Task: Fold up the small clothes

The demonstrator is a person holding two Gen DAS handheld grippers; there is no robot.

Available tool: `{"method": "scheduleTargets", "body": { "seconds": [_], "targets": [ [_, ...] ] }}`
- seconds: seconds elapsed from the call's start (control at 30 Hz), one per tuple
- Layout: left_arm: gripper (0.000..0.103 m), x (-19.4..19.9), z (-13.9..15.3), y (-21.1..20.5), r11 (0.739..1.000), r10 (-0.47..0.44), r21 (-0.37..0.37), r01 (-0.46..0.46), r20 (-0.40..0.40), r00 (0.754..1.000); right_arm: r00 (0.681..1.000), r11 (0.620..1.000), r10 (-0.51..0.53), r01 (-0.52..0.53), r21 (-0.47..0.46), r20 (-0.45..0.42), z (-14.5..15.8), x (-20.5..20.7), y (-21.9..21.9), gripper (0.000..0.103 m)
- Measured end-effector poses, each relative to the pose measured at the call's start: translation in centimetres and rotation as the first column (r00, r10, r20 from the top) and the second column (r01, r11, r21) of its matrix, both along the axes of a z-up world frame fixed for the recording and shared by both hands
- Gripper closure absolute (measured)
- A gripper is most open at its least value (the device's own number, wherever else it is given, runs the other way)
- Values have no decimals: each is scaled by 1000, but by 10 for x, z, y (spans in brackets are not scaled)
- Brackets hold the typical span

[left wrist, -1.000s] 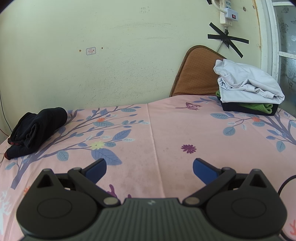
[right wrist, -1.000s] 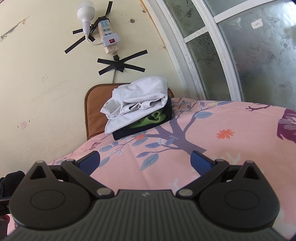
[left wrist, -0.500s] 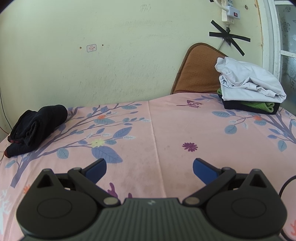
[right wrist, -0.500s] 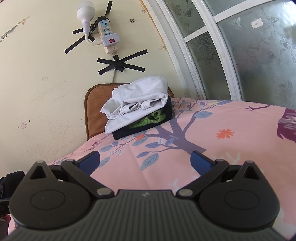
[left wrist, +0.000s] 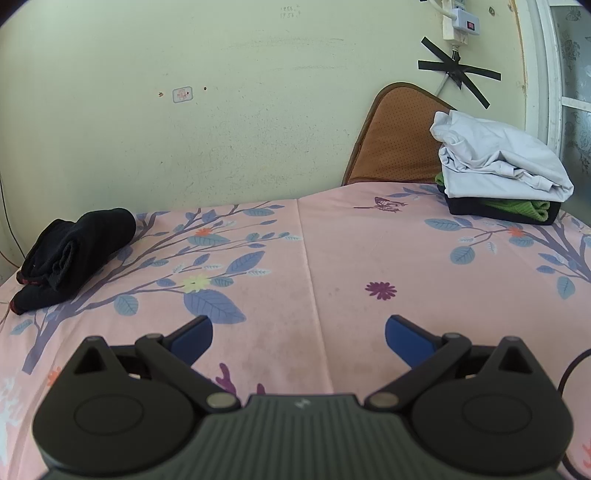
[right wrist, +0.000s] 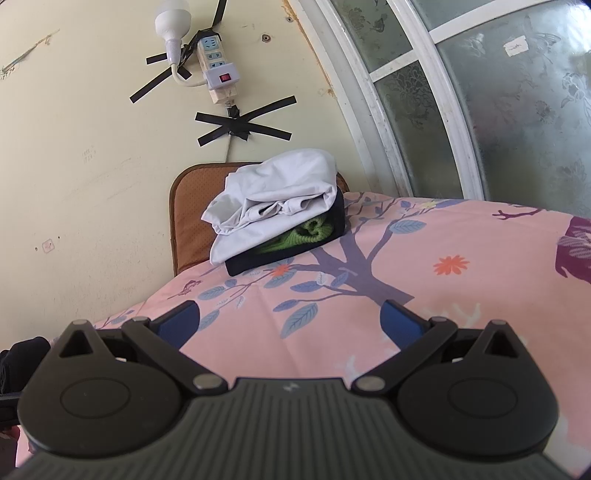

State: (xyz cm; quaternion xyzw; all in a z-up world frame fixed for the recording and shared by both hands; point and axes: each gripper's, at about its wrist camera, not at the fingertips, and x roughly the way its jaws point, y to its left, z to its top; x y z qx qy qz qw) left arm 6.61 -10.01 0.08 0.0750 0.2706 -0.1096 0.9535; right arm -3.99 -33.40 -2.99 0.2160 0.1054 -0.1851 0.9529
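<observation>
Clothes: black bundle (left wrist: 74, 254) lies far left of the empty, spread left claw (left wrist: 298, 334); folded stack (right wrist: 279, 218) sits ahead of the empty, spread right claw (right wrist: 290, 325); careless reaching could topple it.

brown cushion (left wrist: 391, 147) partly hidden behind clothes stack (left wrist: 498, 173), power strip (left wrist: 460, 18) cut off at top edge
</observation>
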Motion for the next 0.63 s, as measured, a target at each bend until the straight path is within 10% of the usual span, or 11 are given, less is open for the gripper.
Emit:
{"method": "scheduleTargets", "body": {
  "seconds": [0.63],
  "targets": [
    [0, 0, 3, 1, 1000, -17, -19, 17, 7, 1000, 1000, 1000, 10, -10, -15, -5, 1, 1, 2, 0]
  ]
}}
